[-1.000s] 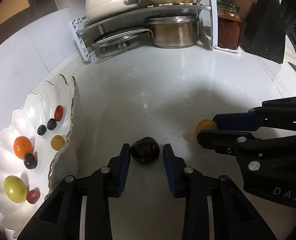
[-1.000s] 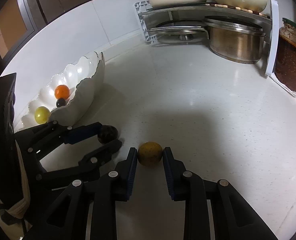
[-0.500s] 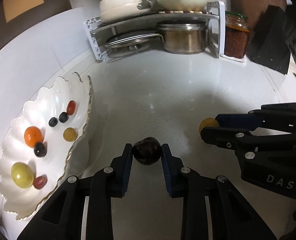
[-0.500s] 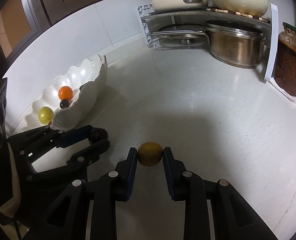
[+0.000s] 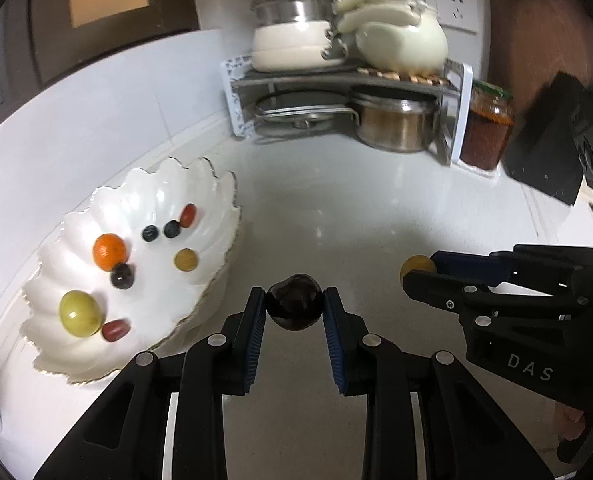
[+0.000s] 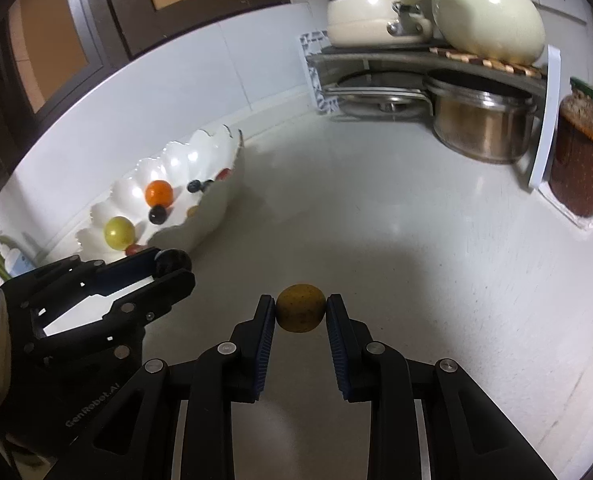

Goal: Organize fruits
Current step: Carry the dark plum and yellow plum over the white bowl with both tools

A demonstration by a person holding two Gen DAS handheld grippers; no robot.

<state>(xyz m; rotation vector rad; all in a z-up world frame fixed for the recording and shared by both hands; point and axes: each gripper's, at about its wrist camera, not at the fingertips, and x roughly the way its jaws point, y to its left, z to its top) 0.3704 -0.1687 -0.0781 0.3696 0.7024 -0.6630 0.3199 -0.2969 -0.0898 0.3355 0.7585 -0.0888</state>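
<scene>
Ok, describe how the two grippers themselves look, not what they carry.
Both are matte black plastic with silver pivot screws and ribbed blue finger pads. The right gripper bears white "DAS" lettering; the left gripper reads "GenRobot.AI". No cables or sleeves are clearly visible.

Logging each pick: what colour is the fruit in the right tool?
Yellow-brown with dark speckles; right wrist view shows it best.

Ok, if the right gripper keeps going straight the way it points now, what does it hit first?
Bare counter lies ahead of the right gripper, shut on the yellow fruit. Beyond that comes the pot rack, probably first; depth is unclear.
</scene>
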